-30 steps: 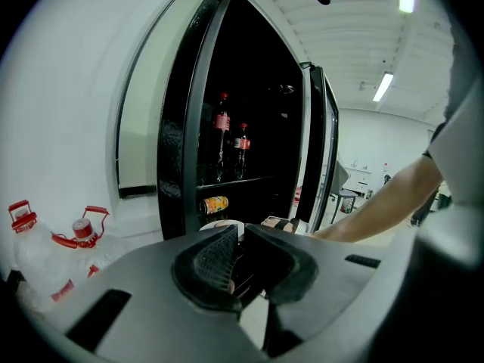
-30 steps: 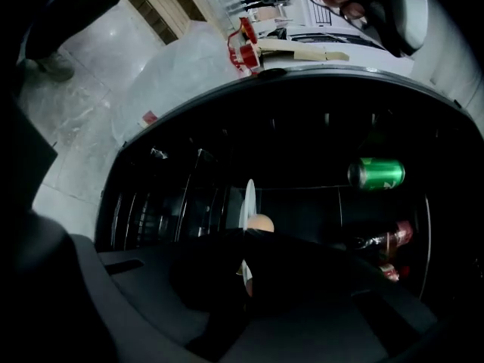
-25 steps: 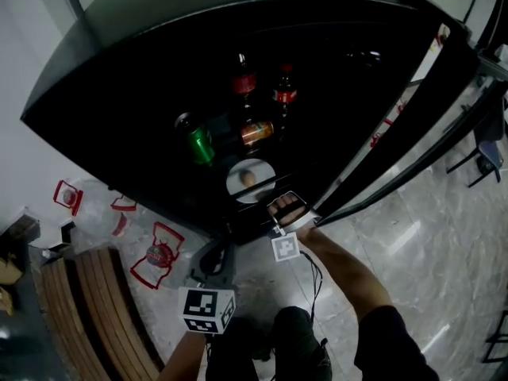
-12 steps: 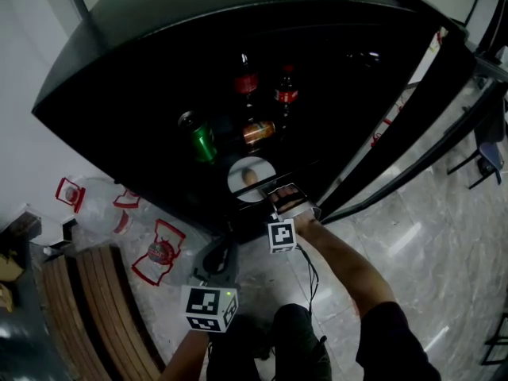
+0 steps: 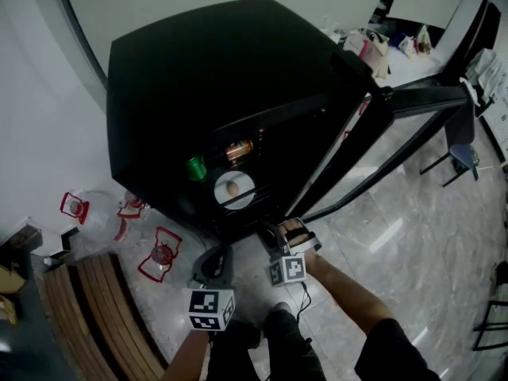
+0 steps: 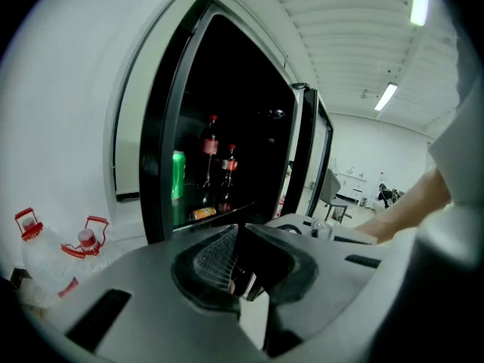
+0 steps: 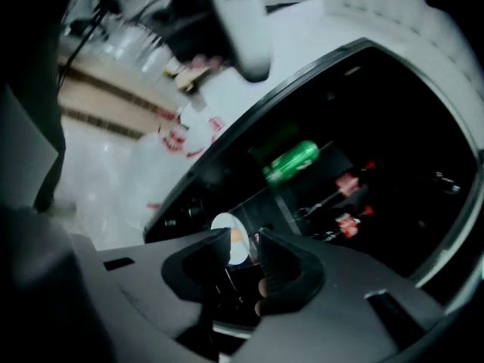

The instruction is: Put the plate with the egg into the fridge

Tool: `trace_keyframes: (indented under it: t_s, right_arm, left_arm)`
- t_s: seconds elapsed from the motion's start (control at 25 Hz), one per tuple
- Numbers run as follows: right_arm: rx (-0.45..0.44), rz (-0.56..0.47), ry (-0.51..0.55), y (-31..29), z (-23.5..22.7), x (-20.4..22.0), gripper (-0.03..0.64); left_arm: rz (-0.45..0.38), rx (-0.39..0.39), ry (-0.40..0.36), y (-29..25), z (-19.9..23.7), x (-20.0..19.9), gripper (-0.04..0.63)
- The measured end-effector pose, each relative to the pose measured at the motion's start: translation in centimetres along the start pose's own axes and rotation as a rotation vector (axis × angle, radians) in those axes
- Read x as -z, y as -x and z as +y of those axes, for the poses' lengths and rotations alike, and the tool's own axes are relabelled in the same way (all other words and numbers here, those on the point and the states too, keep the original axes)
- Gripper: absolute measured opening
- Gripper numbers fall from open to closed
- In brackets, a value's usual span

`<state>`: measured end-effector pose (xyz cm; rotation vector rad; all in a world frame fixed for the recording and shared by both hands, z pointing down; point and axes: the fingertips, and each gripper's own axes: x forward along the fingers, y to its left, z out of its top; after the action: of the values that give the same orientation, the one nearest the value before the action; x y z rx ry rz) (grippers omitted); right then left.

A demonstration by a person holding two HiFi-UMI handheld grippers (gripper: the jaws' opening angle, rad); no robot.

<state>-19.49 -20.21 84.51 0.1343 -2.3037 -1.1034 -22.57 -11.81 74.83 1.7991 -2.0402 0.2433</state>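
Observation:
A white plate (image 5: 235, 189) carrying a brown egg (image 5: 232, 188) rests on a lower shelf inside the open black fridge (image 5: 222, 78). My right gripper (image 5: 270, 231) hangs just outside the fridge's front edge, down and right of the plate and apart from it. In the right gripper view the plate (image 7: 233, 248) and the egg (image 7: 237, 237) show in the distance through the gap of the right gripper (image 7: 243, 249), which is open and empty. My left gripper (image 5: 217, 256) is held low over the floor. In its own view the left gripper (image 6: 240, 267) has its pads together with nothing in them.
A green can (image 5: 196, 167) and an orange can (image 5: 238, 150) lie or stand behind the plate, and cola bottles (image 6: 212, 165) stand further in. The glass door (image 5: 381, 133) swings open to the right. Water jugs with red handles (image 5: 162, 254) and a wooden bench (image 5: 95, 308) are at the left.
The right gripper has drawn back from the plate and out of the fridge, while the plate stays on the shelf. The head view has pulled up and away.

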Motion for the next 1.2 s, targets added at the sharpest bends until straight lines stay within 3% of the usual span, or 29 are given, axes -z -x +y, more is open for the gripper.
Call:
trace_keyframes:
  t_s: [0.08, 0.24, 0.4, 0.52, 0.8, 1.0, 1.2]
  right_arm:
    - [0.031, -0.032, -0.141, 5.1, -3.4, -2.7, 0.112]
    - [0.14, -0.099, -0.408, 15.3, -11.7, -6.6, 0.008]
    - [0.212, -0.117, -0.649, 23.8, -17.3, -7.6, 0.006]
    - [0.273, -0.134, -0.754, 28.5, -20.0, -6.9, 0.006]
    - [0.393, -0.109, -0.865, 36.4, -24.9, -1.7, 0.006]
    - [0.458, -0.117, -0.906, 40.0, -27.6, 6.5, 0.006]
    - [0.429, -0.138, -0.976, 41.9, -31.8, 15.9, 0.006]
  left_arm:
    - [-0.001, 0.027, -0.002, 1.5, -1.8, -3.3, 0.029]
    - [-0.026, 0.091, -0.038, 4.2, -6.3, -10.5, 0.028]
    - [-0.074, 0.193, -0.086, 5.3, -12.6, -16.4, 0.028]
    - [-0.109, 0.28, -0.138, 5.6, -17.3, -19.7, 0.018]
    - [-0.153, 0.43, -0.223, 4.0, -26.3, -23.9, 0.011]
    - [-0.137, 0.477, -0.247, -0.2, -32.2, -24.9, 0.011]
    - [-0.12, 0.472, -0.238, -6.9, -38.2, -26.4, 0.011]
